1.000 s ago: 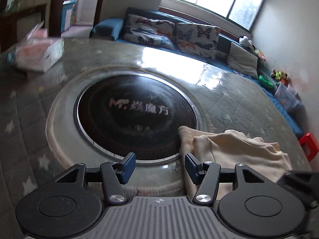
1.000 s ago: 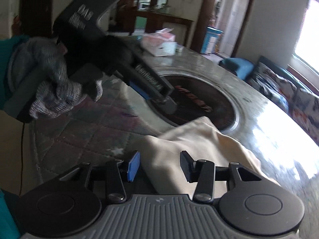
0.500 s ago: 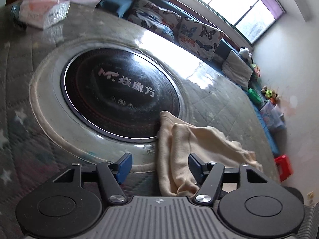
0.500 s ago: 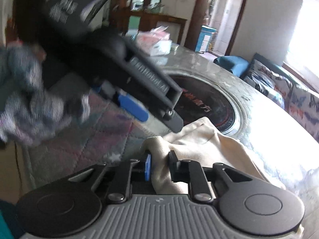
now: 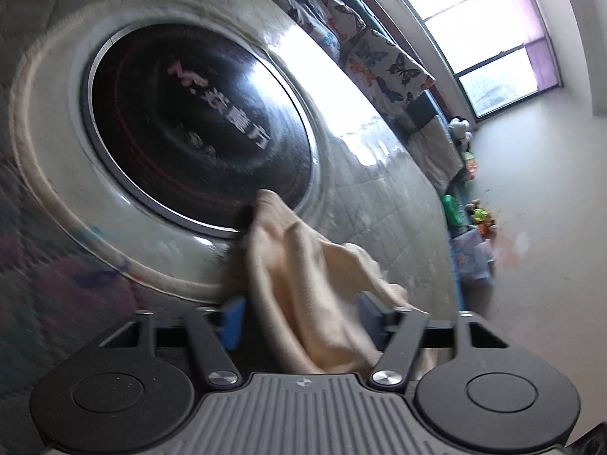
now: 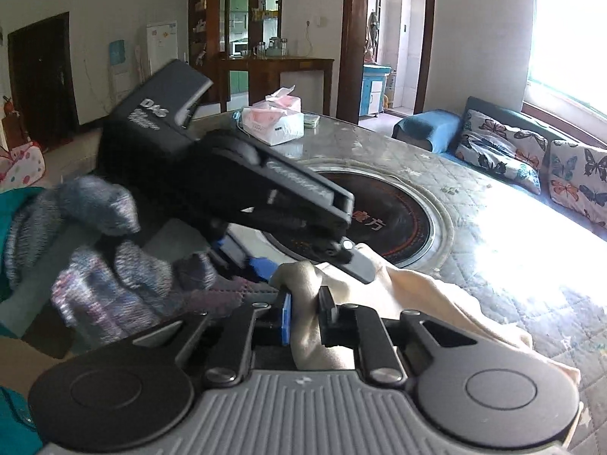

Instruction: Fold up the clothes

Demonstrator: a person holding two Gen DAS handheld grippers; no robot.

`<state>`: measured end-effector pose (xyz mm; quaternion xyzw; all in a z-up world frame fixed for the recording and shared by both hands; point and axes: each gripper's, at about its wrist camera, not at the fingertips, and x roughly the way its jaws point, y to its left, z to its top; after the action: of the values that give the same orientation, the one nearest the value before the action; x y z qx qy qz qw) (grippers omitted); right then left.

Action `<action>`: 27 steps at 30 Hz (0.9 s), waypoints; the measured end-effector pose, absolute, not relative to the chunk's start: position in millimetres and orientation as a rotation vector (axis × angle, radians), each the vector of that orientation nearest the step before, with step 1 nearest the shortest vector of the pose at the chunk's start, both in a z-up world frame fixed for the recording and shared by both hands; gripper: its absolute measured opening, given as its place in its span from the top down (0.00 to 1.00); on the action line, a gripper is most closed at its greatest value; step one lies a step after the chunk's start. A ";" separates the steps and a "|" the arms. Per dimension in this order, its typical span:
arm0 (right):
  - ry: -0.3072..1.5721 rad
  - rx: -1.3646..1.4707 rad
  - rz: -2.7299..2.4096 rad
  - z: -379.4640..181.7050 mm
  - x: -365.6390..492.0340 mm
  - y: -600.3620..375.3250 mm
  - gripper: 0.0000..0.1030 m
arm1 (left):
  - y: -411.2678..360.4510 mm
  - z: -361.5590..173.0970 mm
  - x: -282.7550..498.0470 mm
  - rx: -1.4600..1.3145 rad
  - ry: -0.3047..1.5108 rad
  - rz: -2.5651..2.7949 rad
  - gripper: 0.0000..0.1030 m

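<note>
One cream cloth (image 5: 303, 284) lies on the quilted surface (image 6: 474, 197) beside the one black round plate (image 5: 197, 121), running between the left gripper (image 5: 299, 316)'s wide-apart jaws, while the right gripper (image 6: 306, 313)'s jaws pinch its bunched edge.

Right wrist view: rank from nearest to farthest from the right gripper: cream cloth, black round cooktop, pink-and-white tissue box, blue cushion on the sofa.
1. Cream cloth: pinched between the right gripper's fingers.
2. Black round cooktop: set into the table, just beyond the cloth.
3. Pink-and-white tissue box: far table edge, left of centre.
4. Blue cushion: off the table, at the sofa's end, right.
</note>
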<state>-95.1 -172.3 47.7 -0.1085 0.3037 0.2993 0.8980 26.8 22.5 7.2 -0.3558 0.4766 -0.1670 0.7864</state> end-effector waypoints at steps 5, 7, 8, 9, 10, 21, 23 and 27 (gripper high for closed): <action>0.640 -0.189 0.630 44.4 -98.2 -180.8 0.86 | 19.3 2.5 31.2 -0.810 1.045 -0.370 0.84; 0.644 -0.171 0.632 43.6 -99.3 -185.5 0.81 | 19.2 3.6 31.8 -0.795 1.039 -0.371 0.85; 0.646 -0.155 0.623 44.6 -99.6 -191.6 0.78 | 19.2 4.1 32.1 -0.788 1.037 -0.371 0.85; 0.646 -0.141 0.611 45.9 -99.9 -197.8 0.77 | 18.7 5.0 33.3 -0.781 1.035 -0.372 0.85; 0.643 -0.128 0.594 47.4 -100.4 -204.6 0.76 | 18.2 5.8 34.5 -0.775 1.034 -0.372 0.85; 0.666 0.007 0.161 40.9 -90.6 -328.2 0.65 | 14.2 4.0 36.0 -0.732 1.025 -0.361 0.85; 0.677 0.036 0.102 33.6 -88.3 -346.4 0.59 | 13.2 3.9 36.1 -0.723 1.023 -0.359 0.85; 0.714 0.204 0.075 11.8 -85.7 -382.8 0.59 | 12.3 4.5 36.0 -0.706 1.023 -0.356 0.85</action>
<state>-85.7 -382.8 11.8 0.0997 0.3489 0.0368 0.9311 36.0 12.3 4.5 -0.3290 0.4766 -0.1658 0.7982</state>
